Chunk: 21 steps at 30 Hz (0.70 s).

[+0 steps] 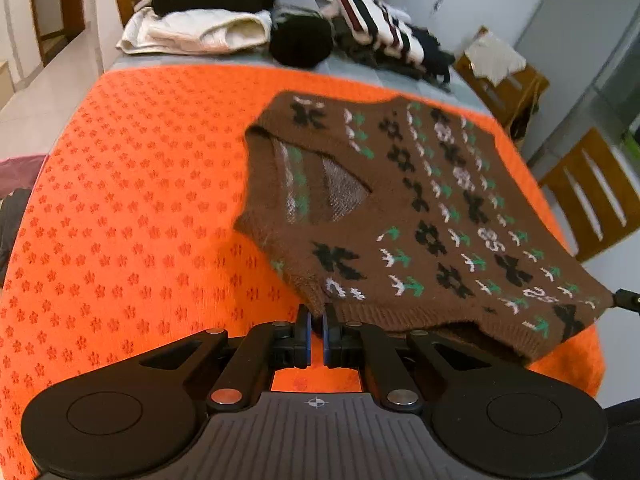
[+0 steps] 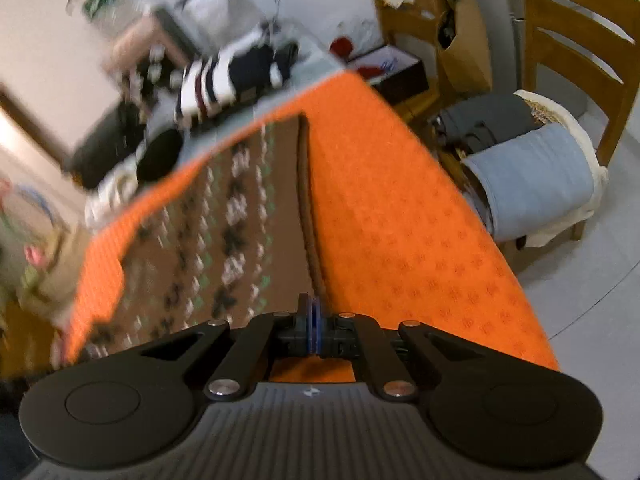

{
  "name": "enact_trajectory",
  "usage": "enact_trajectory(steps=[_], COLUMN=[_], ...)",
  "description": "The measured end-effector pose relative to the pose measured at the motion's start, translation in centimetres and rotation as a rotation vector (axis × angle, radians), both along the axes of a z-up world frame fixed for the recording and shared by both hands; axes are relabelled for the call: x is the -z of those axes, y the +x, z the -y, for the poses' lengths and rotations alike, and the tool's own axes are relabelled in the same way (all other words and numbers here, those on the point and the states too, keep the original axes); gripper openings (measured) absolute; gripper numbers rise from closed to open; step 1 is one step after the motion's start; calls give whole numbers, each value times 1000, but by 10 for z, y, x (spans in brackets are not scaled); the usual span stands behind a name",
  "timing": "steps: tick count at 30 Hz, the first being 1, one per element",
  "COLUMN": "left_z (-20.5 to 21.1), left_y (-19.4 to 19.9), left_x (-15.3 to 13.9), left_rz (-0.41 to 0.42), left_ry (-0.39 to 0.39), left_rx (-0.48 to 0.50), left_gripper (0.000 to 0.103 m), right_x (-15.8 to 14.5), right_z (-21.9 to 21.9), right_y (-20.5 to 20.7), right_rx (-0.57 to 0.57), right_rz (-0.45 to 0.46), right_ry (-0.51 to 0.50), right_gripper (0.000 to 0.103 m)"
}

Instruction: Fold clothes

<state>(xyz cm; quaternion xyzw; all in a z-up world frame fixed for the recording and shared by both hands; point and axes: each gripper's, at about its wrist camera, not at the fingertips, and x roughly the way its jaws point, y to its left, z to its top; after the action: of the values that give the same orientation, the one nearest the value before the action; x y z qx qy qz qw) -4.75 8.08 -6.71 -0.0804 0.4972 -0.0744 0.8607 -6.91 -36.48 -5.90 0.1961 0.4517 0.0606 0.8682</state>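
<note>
Left wrist: both hand-held grippers, left (image 1: 316, 316) and right (image 2: 314, 308), pinch the brown vest (image 1: 420, 208).

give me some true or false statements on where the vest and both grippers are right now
1. The left gripper is shut on an edge of the brown patterned vest. True.
2. The vest lies on a blue cloth. False: it lies on an orange cloth with a small flower pattern.
3. The right gripper is wide open, away from the vest. False: its jaws are closed on the vest's ribbed edge.
4. A folded cream garment sits beyond the far edge of the orange cloth. True.
5. The vest is already folded into a small square. False: it is spread out with its V neck opening showing.
</note>
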Motion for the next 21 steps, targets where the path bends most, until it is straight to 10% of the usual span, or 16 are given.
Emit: enact_trajectory(steps=[6, 14, 21], left_z=[8, 17, 29], left_y=[-13, -46, -49], left_x=[22, 26, 44], left_rz=[46, 202, 285], left_ry=[90, 275, 437], left_rx=[60, 309, 615], left_gripper=[15, 60, 63], right_x=[17, 20, 27], right_z=[-20, -80, -115], right_y=[-10, -23, -27], right_rx=[-219, -775, -1115], right_rz=[7, 157, 257], right_ry=[-216, -488, -610], right_gripper=[7, 41, 60])
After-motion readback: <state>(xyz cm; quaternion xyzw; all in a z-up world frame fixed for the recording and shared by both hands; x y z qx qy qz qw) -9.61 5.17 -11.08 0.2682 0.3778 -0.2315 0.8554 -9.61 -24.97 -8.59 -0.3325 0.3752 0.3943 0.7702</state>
